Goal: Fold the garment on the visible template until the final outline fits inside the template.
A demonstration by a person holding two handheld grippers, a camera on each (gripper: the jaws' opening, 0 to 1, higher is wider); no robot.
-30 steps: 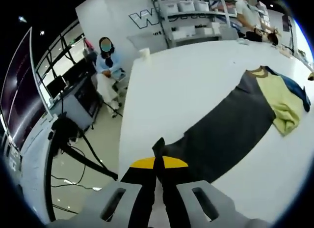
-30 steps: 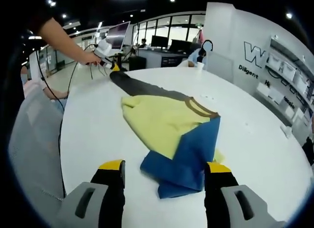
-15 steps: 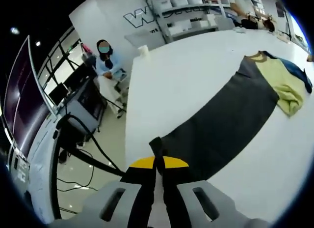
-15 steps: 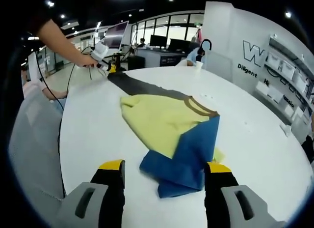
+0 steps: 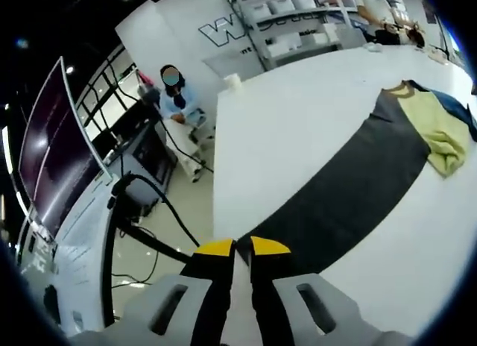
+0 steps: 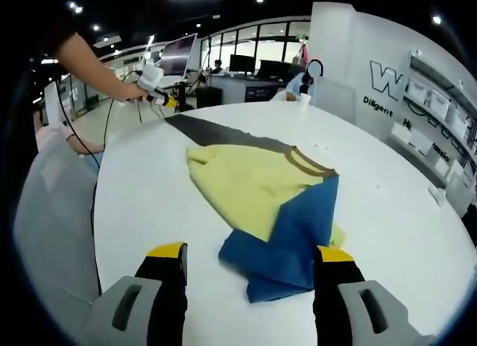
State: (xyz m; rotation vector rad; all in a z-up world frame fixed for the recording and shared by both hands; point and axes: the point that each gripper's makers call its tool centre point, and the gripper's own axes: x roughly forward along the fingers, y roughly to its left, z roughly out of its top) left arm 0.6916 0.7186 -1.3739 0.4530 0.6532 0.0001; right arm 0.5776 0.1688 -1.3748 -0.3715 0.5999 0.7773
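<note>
— White counter [image 6: 387, 212], wide and round at the edge, in a big office hall. What lies on it?

— A garment [image 6: 261, 189], yellow body with a brown collar band and a blue part folded across its near end. It sits on a long dark grey template [image 6: 223, 133], a strip of material laid flat on the counter.

— Which way does it run?

— In the right gripper view the long axis goes from the blue end, just ahead of the right tool [image 6: 250, 268], away toward the far left rim of the counter, where the grey strip narrows to a corner. The collar faces the right side of that view. In the left gripper view the same strip [image 5: 350, 189] runs from the bottom centre up to the right, with the garment [image 5: 436, 130] bunched at its far end.

— And the tools?

— The right tool stands wide apart, holding nothing, its yellow-tipped jaws on either side of the blue end, above the counter. The left tool [image 5: 235, 249] has its jaws pressed together at the near corner of the grey strip; the corner seems pinched between them. From the right gripper view the left tool [image 6: 160, 95] is seen at the strip's far corner, in a person's hand [image 6: 134, 89].

— Anything beyond the counter?

— A seated person [image 5: 179, 107] off its edge, shelves [image 5: 298, 33] with white boxes, and a paper cup [image 5: 232, 81] on the far corner.
</note>
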